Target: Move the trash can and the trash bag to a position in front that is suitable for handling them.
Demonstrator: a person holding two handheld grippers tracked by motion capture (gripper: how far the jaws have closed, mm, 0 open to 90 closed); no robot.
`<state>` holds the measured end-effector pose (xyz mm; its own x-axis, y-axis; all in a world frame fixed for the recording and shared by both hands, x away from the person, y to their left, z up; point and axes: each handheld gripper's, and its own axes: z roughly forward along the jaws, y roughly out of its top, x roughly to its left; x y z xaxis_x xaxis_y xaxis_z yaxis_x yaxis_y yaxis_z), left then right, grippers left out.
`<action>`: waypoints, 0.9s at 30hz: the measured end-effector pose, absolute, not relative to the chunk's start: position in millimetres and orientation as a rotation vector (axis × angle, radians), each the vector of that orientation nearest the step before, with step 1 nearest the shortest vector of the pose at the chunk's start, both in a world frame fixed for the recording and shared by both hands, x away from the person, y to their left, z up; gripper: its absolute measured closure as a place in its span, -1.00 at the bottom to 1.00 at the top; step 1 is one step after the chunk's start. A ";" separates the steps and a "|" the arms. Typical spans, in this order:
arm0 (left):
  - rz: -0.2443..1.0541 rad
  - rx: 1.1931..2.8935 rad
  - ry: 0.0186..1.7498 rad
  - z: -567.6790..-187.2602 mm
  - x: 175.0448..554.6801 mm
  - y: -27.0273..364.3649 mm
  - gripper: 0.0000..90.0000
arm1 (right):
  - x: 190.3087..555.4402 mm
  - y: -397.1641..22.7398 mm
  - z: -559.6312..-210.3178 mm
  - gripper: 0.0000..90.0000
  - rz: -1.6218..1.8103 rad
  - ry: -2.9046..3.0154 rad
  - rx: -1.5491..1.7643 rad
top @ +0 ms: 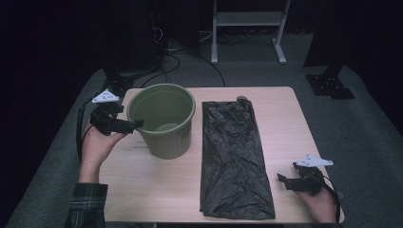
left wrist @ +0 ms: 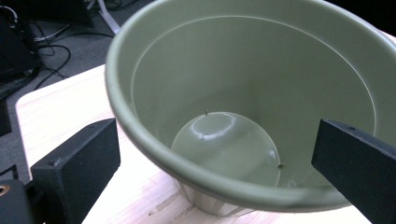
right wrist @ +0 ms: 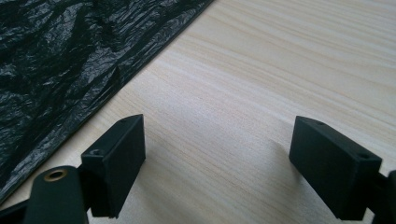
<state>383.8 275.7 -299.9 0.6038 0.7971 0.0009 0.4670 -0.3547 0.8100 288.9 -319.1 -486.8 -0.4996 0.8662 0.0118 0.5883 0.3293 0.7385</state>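
Observation:
An empty olive-green plastic bin (top: 161, 121) stands upright on the left half of the wooden table (top: 152, 190). To its right a black plastic bag (top: 235, 161) lies flat and crinkled. My left gripper (top: 139, 124) is at the bin's left rim and open. In the left gripper view the gripper (left wrist: 217, 163) has the rim of the bin (left wrist: 154, 154) running between its jaws, one jaw outside and one over the inside, without clamping it. My right gripper (top: 284, 180) rests low near the table's front right. It (right wrist: 219, 158) is open over bare wood, just beside the bag's edge (right wrist: 56, 70).
Behind the table are a white frame stand (top: 247, 21), loose cables (top: 166, 57) on the grey carpet and a black stand base (top: 330, 84) at the back right. Dark equipment stands at the far left.

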 end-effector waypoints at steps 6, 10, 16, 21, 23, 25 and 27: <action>0.501 2.029 1.012 -305.7 390.4 272.3 -1.00 | 288.9 -319.1 -486.8 -0.61 0.986 2.215 1.286; 0.505 2.030 1.022 -307.3 392.7 272.2 -1.00 | 288.9 -319.2 -486.8 -0.61 0.985 2.216 1.285; 0.509 2.050 1.039 -310.8 397.9 271.9 -1.00 | 288.9 -319.2 -486.8 -0.61 0.985 2.215 1.285; 0.495 2.054 1.053 -313.2 401.9 271.8 -1.00 | 288.9 -319.2 -486.8 -0.61 0.986 2.215 1.285; 0.491 2.053 1.055 -313.7 402.7 271.8 -1.00 | 288.9 -319.2 -486.8 -0.61 0.985 2.215 1.285; 0.491 2.056 1.058 -314.1 403.6 271.7 -1.00 | 288.9 -319.1 -486.8 -0.61 0.986 2.214 1.286; 0.469 2.059 1.059 -315.0 405.3 272.1 -1.00 | 288.9 -319.2 -486.9 -0.61 0.987 2.215 1.286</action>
<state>405.3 272.1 -315.0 0.5889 0.8080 -0.0189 0.5290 -0.3677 0.7648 288.9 -319.2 -486.9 -0.5003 0.8658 0.0117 0.5875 0.3295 0.7391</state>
